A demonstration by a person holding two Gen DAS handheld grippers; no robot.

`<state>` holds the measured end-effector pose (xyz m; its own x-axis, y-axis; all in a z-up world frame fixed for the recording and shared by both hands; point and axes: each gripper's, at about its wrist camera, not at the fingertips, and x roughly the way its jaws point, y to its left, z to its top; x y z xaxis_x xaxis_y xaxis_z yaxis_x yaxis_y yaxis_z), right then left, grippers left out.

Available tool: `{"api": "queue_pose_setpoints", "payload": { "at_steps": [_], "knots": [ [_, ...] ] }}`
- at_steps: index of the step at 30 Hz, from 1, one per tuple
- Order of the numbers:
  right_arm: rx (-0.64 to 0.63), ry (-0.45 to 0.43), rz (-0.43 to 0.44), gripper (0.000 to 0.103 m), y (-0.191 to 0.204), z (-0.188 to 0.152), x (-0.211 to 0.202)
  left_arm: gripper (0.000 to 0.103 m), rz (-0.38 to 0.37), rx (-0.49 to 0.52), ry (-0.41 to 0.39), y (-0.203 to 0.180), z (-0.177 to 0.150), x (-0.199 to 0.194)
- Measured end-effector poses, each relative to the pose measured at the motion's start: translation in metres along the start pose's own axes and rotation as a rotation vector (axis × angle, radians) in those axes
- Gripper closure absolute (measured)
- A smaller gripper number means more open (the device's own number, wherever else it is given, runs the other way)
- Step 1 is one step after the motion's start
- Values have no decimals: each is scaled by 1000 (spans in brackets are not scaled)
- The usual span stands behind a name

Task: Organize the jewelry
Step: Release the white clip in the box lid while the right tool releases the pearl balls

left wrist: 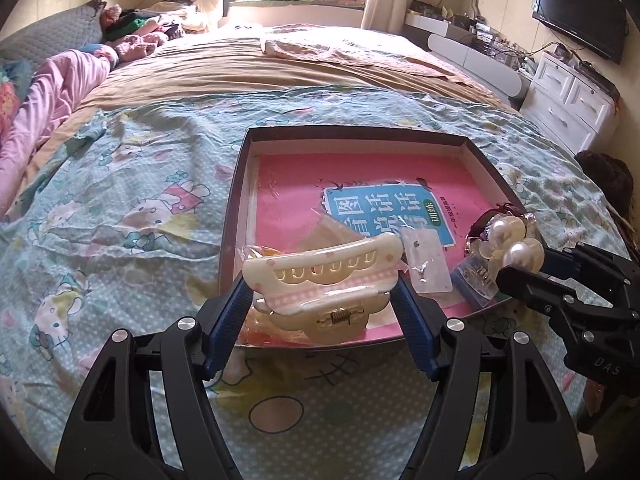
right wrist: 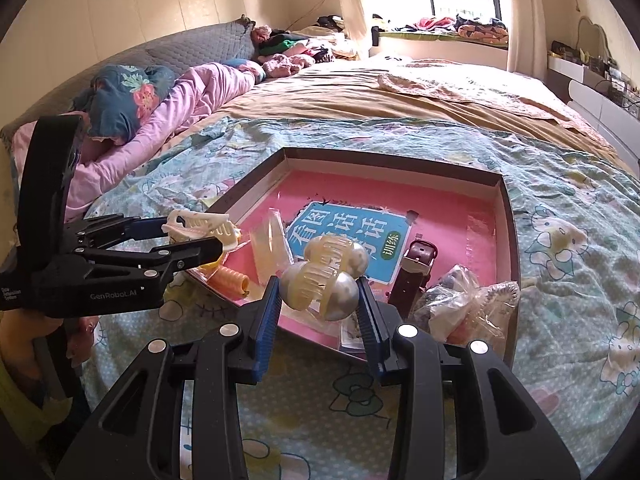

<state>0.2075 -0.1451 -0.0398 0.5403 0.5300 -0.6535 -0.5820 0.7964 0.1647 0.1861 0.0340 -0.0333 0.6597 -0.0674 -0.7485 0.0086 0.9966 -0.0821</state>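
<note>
Here, left gripper [left wrist: 322,300] jaws clamping cream hair claw [left wrist: 320,280], right gripper [right wrist: 319,300] jaws gripping pearl clip [right wrist: 324,276] over tray [right wrist: 508,216]

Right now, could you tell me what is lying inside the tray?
Inside the tray: a pink book, a brown watch strap, plastic bags and an orange curler. The bags' contents are unclear.
</note>
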Motion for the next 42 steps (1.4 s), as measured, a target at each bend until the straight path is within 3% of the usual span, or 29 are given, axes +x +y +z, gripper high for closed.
{"api": "queue_pose_setpoints", "payload": {
  "at_steps": [20, 42],
  "knots": [
    [-43, 63, -27, 67, 8, 2, 32, 41, -6, -8, 14, 3, 0, 10],
    [-18, 51, -33, 63, 1, -2, 20, 40, -5, -6, 20, 4, 1, 9]
  ]
}}
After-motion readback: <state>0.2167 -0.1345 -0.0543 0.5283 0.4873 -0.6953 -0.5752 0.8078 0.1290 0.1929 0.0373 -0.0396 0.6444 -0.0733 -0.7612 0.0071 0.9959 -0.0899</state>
